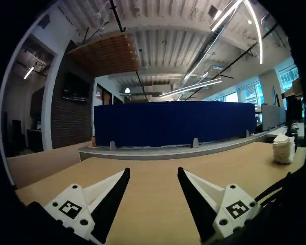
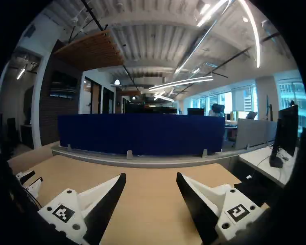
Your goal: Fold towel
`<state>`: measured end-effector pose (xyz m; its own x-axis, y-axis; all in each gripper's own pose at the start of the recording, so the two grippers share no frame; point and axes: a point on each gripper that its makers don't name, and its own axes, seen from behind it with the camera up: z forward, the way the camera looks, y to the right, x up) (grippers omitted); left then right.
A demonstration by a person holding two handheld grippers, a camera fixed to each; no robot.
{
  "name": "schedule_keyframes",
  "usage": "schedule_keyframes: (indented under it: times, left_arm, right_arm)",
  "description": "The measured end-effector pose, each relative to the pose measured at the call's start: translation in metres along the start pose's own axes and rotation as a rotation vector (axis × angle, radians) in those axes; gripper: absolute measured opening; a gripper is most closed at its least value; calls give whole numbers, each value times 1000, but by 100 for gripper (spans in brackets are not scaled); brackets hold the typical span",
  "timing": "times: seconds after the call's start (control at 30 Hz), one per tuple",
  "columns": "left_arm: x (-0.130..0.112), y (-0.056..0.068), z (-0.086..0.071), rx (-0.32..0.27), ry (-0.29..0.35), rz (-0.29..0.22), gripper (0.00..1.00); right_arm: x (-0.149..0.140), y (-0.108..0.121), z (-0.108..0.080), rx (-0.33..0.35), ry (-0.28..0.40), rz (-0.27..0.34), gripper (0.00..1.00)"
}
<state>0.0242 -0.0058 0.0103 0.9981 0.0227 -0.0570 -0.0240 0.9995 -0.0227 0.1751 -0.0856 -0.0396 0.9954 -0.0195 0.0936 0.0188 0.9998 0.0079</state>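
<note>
On the desk (image 1: 153, 196), near its far edge, sits the towel (image 1: 283, 149), bunched, well apart from both grippers. Left gripper (image 1: 153, 169) and right gripper (image 2: 151, 174) gape wide, empty. Risk: a hasty reach shoves it off, or pinches several layers.

white towel (image 1: 283, 149), piled up, on wooden desk (image 1: 161, 192)

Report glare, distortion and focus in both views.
Left gripper view: the ceiling light strips blow out to white, the blue partition bows from the fisheye, and the white towel looks squeezed near the right edge. Right gripper view: the windows glare pale blue, the tabletop is evenly lit, and no motion blur shows.
</note>
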Motion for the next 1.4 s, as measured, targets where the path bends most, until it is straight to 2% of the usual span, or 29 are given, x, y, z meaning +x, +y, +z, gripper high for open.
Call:
schedule_keyframes:
  times: [0.3, 0.5, 0.8, 1.0, 1.13, 1.4]
  left_arm:
    - [-21, 0, -2, 2, -18, -7, 86]
    - [-26, 0, 0, -3, -37, -27, 86]
    - [-30, 0, -1, -8, -51, -25, 86]
    - [-30, 1, -2, -7, -52, -25, 87]
    - [-30, 1, -3, -7, -53, -25, 96]
    - [-31, 1, -1, -7, -53, -24, 96]
  right_arm:
    - [-7, 0, 1, 3, 2, -2, 96]
    - [-9, -1, 0, 4, -2, -3, 96]
    - [-16, 2, -2, 3, -3, 3, 96]
    - [-20, 13, 1, -11, 13, 1, 96]
    - [-17, 20, 4, -15, 35, -1, 96]
    - [-29, 42, 11, -29, 73, 3, 96]
